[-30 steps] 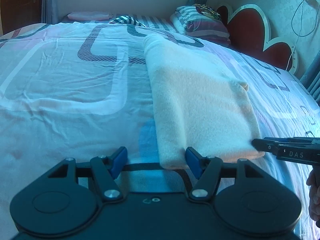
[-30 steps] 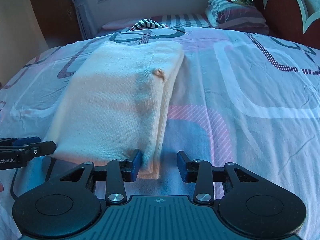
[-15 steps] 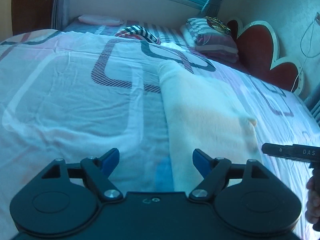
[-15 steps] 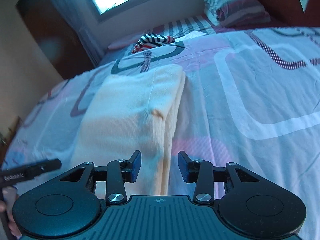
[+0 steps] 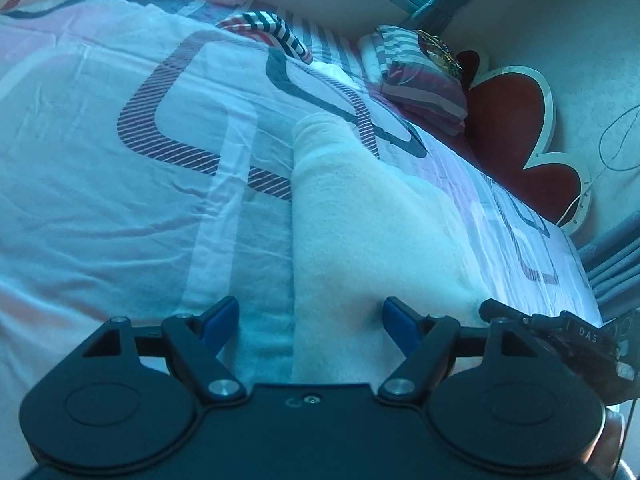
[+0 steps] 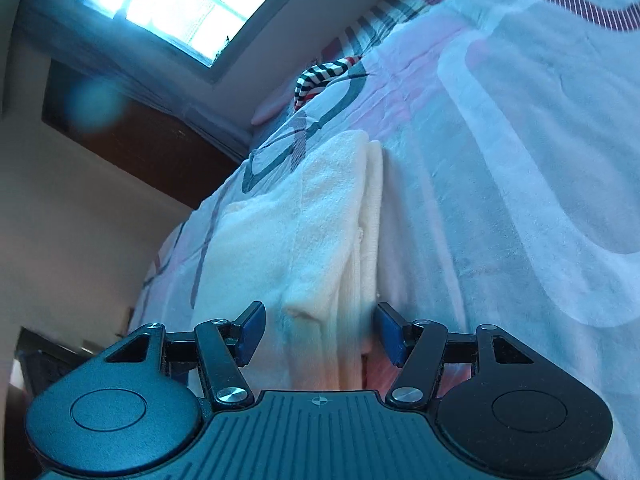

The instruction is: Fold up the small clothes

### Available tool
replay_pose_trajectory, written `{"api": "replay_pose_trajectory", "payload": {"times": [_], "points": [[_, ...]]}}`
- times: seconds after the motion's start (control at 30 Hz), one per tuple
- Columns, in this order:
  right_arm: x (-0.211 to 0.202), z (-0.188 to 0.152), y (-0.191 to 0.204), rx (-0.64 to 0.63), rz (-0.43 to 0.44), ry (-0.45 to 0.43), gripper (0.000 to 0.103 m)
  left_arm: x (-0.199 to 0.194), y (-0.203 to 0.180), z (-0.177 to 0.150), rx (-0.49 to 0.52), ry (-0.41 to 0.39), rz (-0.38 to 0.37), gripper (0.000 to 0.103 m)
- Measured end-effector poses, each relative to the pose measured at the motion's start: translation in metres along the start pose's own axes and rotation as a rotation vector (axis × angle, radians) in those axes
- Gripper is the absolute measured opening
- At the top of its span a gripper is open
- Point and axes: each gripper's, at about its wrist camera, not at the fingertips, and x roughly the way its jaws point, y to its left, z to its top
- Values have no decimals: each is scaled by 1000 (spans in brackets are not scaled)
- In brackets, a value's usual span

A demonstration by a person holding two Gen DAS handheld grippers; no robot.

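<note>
Garment: cream knit garment (image 5: 360, 240) lies on the bed (image 5: 120, 208), folded into a long narrow bundle running away from both cameras toward the pillows.
Fold state: in the right wrist view the cream knit garment (image 6: 304, 240) shows several stacked layers along its right edge, so at least one lengthwise fold looks done; a small nub of fabric sticks up near the close end.
Left gripper: left gripper (image 5: 310, 330) hangs above the near end of the bundle with its blue fingers (image 5: 220, 322) spread wide and nothing between them; the garment's left edge falls inside the gap.
Right gripper: right gripper (image 6: 318, 334) is also well open and empty, its fingers (image 6: 252, 330) straddling the garment's layered right edge from above; whether the tips touch the cloth I cannot tell.
Other view of right gripper: its dark tip shows at the right of the left wrist view, just beside the garment's near right corner.
Done, by my reading: the sides are brought in and the piece lies tidy and fairly flat.
Left, by my reading: the bundle is long, so a crosswise fold, near end carried to far end, seems to be the remaining step; neither gripper has hold of the near edge yet.
Other clothes: a striped item (image 5: 272, 32) lies far off near the pillows (image 5: 420, 76), apparently unfolded.
</note>
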Motion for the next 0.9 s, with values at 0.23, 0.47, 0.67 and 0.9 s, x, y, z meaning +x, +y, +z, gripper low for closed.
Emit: {"api": "replay_pose_trajectory", "payload": {"times": [0.23, 0.47, 0.67, 0.9], "points": [[7, 5, 0, 0, 34, 41, 60, 15, -4, 10, 12, 17, -31, 75], [8, 9, 13, -85, -22, 42, 60, 28, -16, 20, 21, 36, -46, 65], [0, 14, -2, -52, -9, 49, 60, 31, -17, 22, 32, 55, -36, 65], [30, 7, 26, -145, -45, 69, 57, 36, -31, 23, 67, 60, 4, 66]]}}
